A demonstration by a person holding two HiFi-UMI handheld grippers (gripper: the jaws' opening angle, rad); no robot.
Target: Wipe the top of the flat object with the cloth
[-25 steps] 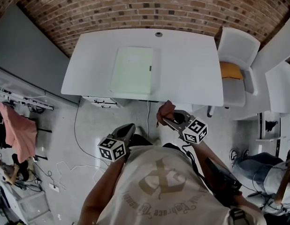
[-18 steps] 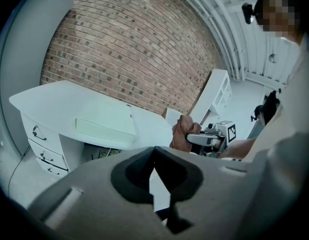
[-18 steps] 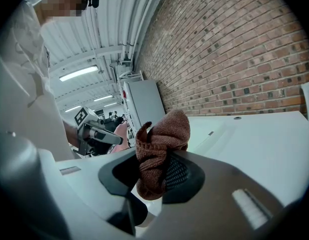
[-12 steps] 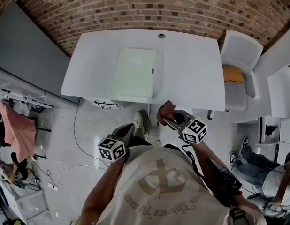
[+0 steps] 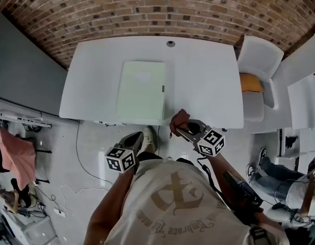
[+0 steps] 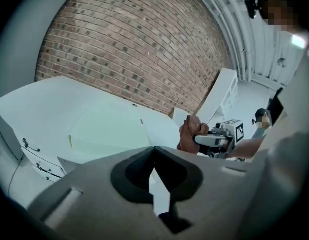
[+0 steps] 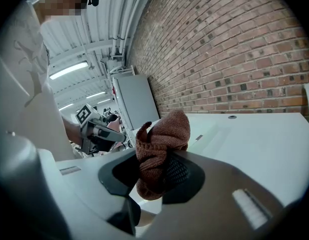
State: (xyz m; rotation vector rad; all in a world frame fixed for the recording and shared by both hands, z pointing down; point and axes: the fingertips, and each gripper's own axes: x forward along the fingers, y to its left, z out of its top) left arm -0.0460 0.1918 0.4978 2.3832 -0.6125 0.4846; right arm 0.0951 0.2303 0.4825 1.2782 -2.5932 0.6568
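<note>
The left gripper has its fingers closed empty; the right gripper clamps the cloth.

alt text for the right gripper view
The right gripper is shut on a bunched reddish-brown cloth, facing a white table and a brick wall. The left gripper shows at left.

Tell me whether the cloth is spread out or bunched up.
Bunched up: the cloth is a crumpled wad pinched in the right gripper, with no flat, spread part showing.
</note>
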